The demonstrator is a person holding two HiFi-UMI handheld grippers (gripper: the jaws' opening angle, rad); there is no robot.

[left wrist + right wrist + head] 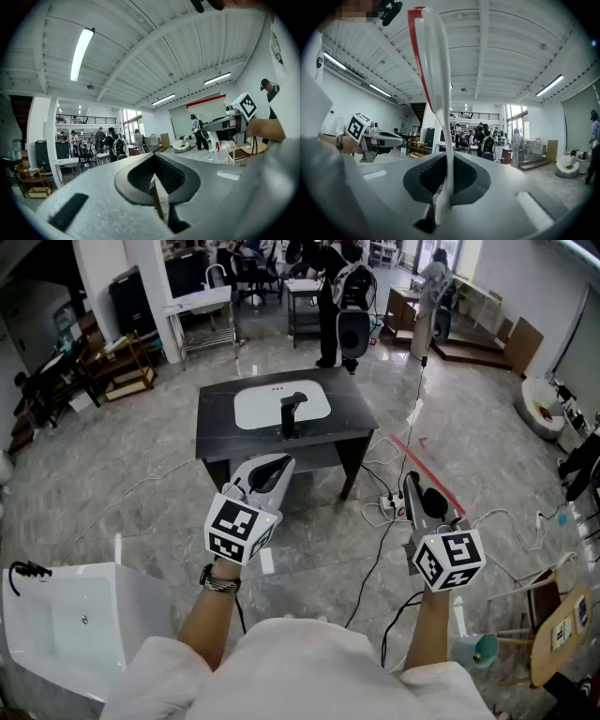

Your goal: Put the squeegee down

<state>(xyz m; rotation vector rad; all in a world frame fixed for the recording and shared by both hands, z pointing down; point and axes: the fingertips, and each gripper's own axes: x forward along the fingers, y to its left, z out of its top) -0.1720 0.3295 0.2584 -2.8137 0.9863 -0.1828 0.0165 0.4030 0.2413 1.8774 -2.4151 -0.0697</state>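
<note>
Carrying step, before the set-down: the right tool [443, 187] is clenched on the thin white stem of the squeegee [436, 93], which rises from between its jaws, its red edge showing up one side towards the top. The left tool [157, 187] is closed with nothing between its jaws and plays no part yet. Both are held level, side by side, above the floor [112, 493]. Ahead, well apart from both, stands a dark surface [216, 432] with a white basin [262, 407] and a black faucet [291, 413].

The next move probably calls for bringing the right tool over a resting place, perhaps that surface, lowering until the squeegee is supported, then releasing.

From the head, the squeegee cannot be separated from the right tool's body, and a red strip [445, 488] beside it may be floor tape or the blade. How far the squeegee reaches below the jaws is hidden.
</note>
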